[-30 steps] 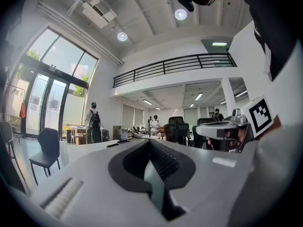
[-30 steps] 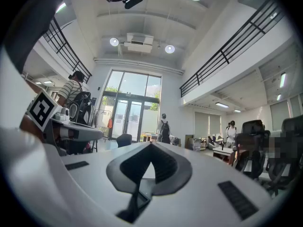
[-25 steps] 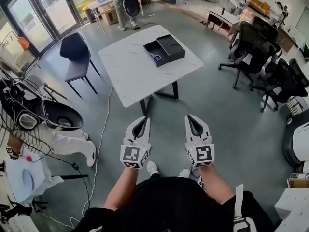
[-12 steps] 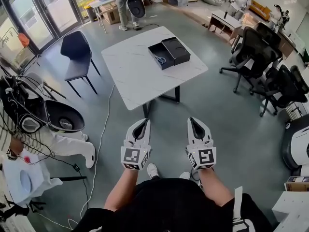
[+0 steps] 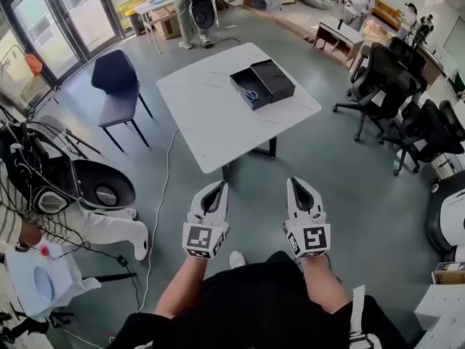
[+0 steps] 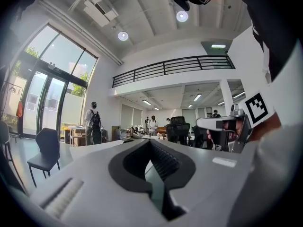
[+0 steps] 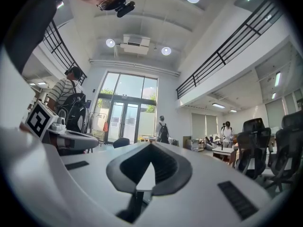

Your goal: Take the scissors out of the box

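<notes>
Standing on grey floor (image 5: 341, 166), white table (image 5: 211, 111) bears black box (image 5: 241, 83).

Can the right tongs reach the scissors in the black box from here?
Probably not yet. The right tongs are near the person's body; the blue-handled scissors lie in the open black box on the white table, far ahead. Nothing blocks the way; stepping closer should help.

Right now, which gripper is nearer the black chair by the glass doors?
Left. The left gripper is below and right of the black chair; the right gripper lies farther right.
</notes>
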`<state>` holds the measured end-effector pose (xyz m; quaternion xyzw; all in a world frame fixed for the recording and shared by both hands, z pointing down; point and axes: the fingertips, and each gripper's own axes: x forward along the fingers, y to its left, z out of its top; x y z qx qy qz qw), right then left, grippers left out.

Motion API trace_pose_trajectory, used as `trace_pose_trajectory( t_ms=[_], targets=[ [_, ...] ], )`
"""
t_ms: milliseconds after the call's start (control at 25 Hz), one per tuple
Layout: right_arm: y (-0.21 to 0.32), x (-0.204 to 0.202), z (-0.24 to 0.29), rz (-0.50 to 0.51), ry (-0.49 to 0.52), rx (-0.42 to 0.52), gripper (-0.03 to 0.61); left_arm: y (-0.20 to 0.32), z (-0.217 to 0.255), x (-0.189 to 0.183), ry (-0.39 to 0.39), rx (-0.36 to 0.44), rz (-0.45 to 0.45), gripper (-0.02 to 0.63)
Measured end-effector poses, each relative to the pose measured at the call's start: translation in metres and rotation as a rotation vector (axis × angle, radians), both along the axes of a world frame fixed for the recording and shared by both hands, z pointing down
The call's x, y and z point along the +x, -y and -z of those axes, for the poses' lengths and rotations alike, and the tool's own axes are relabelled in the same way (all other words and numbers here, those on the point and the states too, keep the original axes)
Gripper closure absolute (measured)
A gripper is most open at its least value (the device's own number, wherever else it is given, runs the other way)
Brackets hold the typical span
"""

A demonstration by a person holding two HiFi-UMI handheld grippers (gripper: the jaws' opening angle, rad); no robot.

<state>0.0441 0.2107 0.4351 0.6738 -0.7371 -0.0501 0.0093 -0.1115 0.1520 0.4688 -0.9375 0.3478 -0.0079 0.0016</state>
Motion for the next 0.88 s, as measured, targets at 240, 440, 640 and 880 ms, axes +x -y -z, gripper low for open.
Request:
trace_pose_trajectory(
  t_ms=[240,440,640,880],
  targets=[
    [0.015,0.006,-0.007,-0.008,-0.002,-0.016,0.571,0.013,-0.006,0.004,-0.008,-0.010,0.016,0.604],
    [0.037,0.021,-0.012,0.008,-0.001,-0.021,0.571,0.033,-0.007,0.020,-0.004,-0.010,0.041,0.604],
    [0.067,0.046,-0.011,0.046,0.008,-0.018,0.571,0.059,-0.007,0.049,0.007,-0.018,0.055,0.604],
    [0.109,0.080,-0.011,0.093,0.020,-0.026,0.571,0.097,-0.006,0.080,0.023,-0.029,0.102,0.604]
  ],
)
